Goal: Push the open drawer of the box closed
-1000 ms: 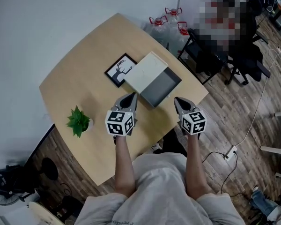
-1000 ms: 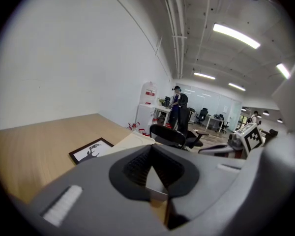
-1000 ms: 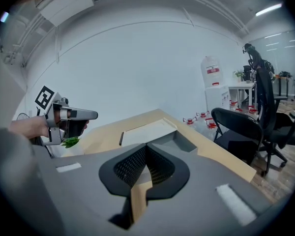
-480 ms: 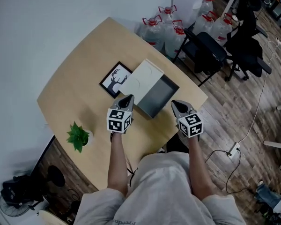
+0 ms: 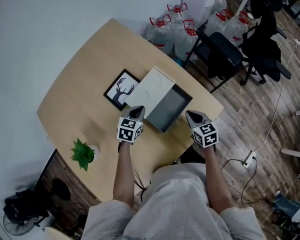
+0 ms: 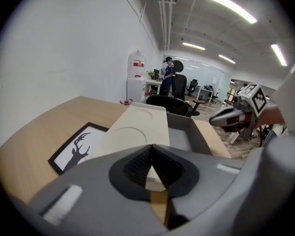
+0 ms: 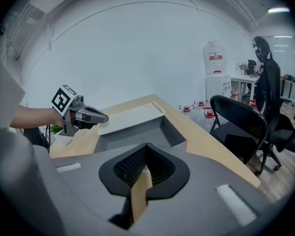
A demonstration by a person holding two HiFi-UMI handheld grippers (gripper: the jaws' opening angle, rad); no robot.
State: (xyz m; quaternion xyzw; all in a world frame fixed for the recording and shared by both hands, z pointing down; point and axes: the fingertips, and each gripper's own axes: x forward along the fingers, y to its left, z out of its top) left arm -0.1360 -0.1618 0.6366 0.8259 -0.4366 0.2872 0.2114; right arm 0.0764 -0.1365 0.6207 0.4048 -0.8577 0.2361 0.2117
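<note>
A cream-topped box (image 5: 151, 87) lies on the wooden table (image 5: 85, 84), and its grey drawer (image 5: 170, 109) is pulled out toward the table's right edge. My left gripper (image 5: 137, 110) is shut and empty, its tip just short of the box's near corner. My right gripper (image 5: 191, 114) is also shut and empty, hovering beside the drawer's outer front edge without touching it. The left gripper view shows the box top (image 6: 137, 127), the drawer (image 6: 186, 137) and the right gripper (image 6: 234, 116). The right gripper view looks into the drawer (image 7: 130, 134), with the left gripper (image 7: 91, 116) beyond it.
A framed deer picture (image 5: 120, 88) lies just left of the box. A small green plant (image 5: 82, 152) stands near the table's front left edge. Several water bottles (image 5: 175, 29) and a black chair (image 5: 221, 50) stand on the floor past the table's far right side.
The head camera has shifted slightly. Both grippers have edged in closer to the box, the left toward its near corner and the right toward the drawer's front. The drawer has not moved.
</note>
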